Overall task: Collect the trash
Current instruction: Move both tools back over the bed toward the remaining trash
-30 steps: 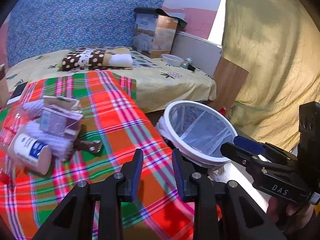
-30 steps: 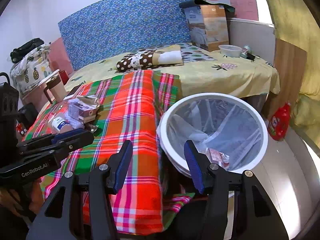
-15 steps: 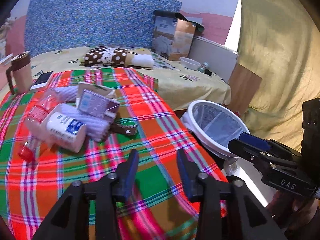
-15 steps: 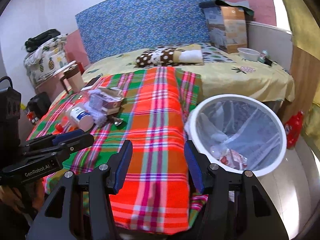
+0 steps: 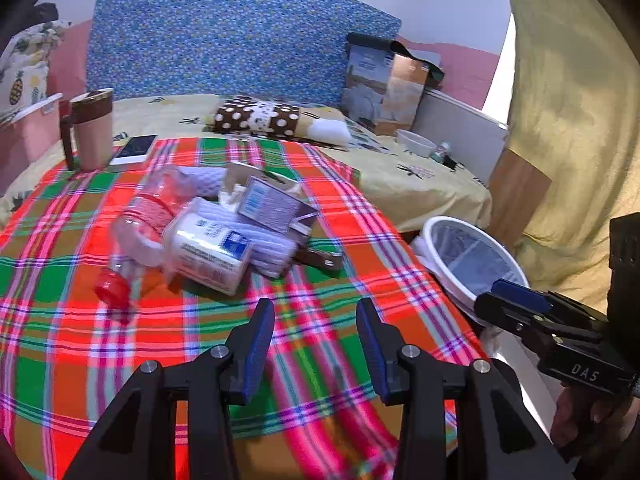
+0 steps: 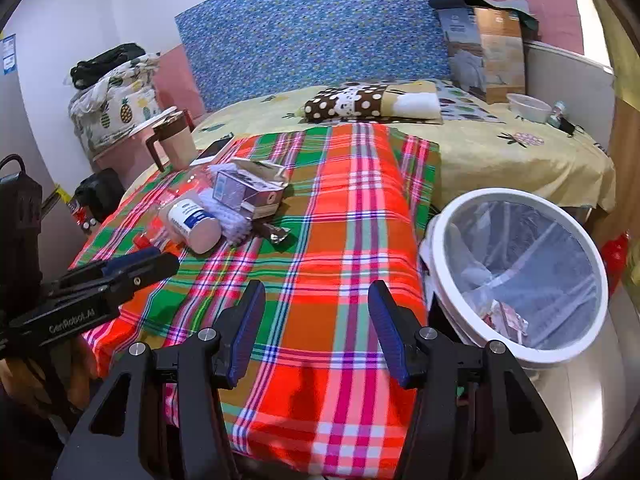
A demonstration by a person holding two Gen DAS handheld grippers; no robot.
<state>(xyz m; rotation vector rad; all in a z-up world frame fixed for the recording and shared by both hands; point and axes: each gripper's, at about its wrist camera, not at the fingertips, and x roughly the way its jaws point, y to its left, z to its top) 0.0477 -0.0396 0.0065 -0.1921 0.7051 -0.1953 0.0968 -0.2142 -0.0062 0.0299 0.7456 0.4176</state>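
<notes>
Both our grippers gape empty. The trash pile (image 5: 216, 228) lies on the plaid cloth (image 5: 320, 320), ahead and left of our left gripper (image 5: 316, 344), which is nearer; our right gripper (image 6: 316, 332) hovers beside the bin (image 6: 516, 356).

Left wrist view low over the plaid blanket (image 5: 320, 288), facing the blue headboard (image 5: 224, 36), trash pile (image 5: 216, 232) near, right wrist view beside it toward the bin (image 6: 520, 272), both sharing blanket, pile, bin, headboard, each other's tool.
</notes>
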